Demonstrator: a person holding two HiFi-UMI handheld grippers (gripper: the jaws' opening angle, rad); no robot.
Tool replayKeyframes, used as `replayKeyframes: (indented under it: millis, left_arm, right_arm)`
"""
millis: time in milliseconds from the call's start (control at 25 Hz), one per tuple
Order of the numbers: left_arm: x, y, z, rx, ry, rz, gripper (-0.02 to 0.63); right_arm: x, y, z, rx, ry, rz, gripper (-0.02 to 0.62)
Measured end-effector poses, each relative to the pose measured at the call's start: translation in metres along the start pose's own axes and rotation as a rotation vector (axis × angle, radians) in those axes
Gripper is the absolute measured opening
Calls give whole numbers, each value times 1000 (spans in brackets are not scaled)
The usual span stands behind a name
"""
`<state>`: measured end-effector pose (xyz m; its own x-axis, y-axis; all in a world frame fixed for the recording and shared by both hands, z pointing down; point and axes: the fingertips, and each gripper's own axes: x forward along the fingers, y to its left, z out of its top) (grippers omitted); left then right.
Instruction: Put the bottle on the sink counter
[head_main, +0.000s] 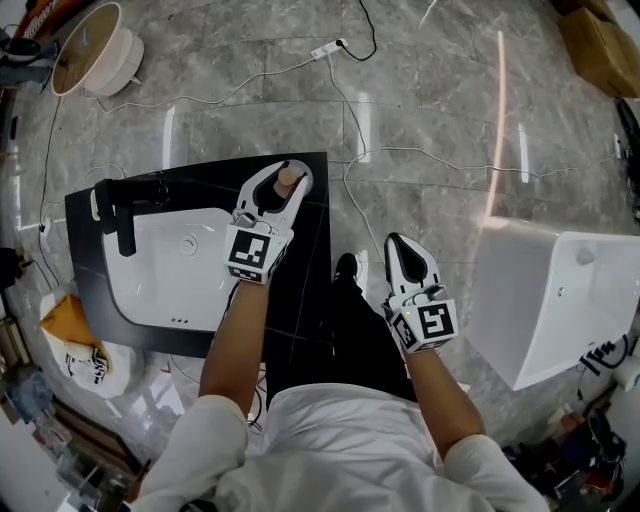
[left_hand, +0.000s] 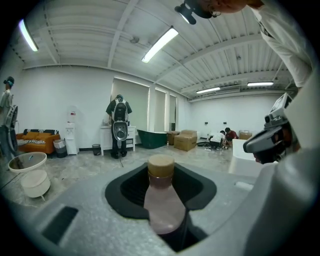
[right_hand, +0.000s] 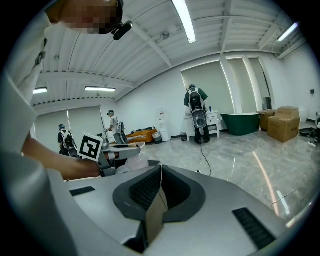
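Your left claw (head_main: 285, 173) grips the bottle (left_hand: 161, 200) by its body above the black counter (head_main: 310, 255), while your right claw (head_main: 396, 242) is closed and empty; the bottle seems light, stiff and slick, so hold it below the neck.

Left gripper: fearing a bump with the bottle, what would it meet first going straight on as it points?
Nothing near, it seems. The left gripper, jaws shut on the bottle, points slightly downward past the sink counter; the floor beyond is likely first, though depth is unclear.
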<state>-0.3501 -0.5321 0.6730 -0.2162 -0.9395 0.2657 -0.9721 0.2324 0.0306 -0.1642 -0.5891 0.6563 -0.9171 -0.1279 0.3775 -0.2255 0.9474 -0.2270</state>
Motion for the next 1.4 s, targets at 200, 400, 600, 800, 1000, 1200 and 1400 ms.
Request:
replayKeyframes:
  millis: [200, 400, 600, 800, 1000, 1200, 1400]
  left_arm:
    - [1, -1, 1, 6, -10, 0, 149]
    - [1, 0, 0, 17, 0, 10, 152]
    - [-18, -1, -2, -18, 29, 48, 179]
    - [-73, -16, 2, -68, 34, 118, 162]
    - [-147, -14, 37, -114, -48, 230, 109]
    - [-211, -11, 77, -84, -114, 278, 59]
    - [-282, -24, 109, -85, -191, 256, 23]
  right_arm:
    - [-2, -2, -4, 1, 10, 4, 15]
    - [-1, 0, -6, 4, 8, 9, 15]
    - [-6, 4, -1, 4, -7, 28, 15]
    - [-19, 10, 9, 9, -29, 49, 15]
    - [-26, 38, 34, -20, -85, 122, 15]
    - [-38, 67, 69, -67, -160, 151, 15]
    - [-81, 101, 97, -112, -236, 117, 15]
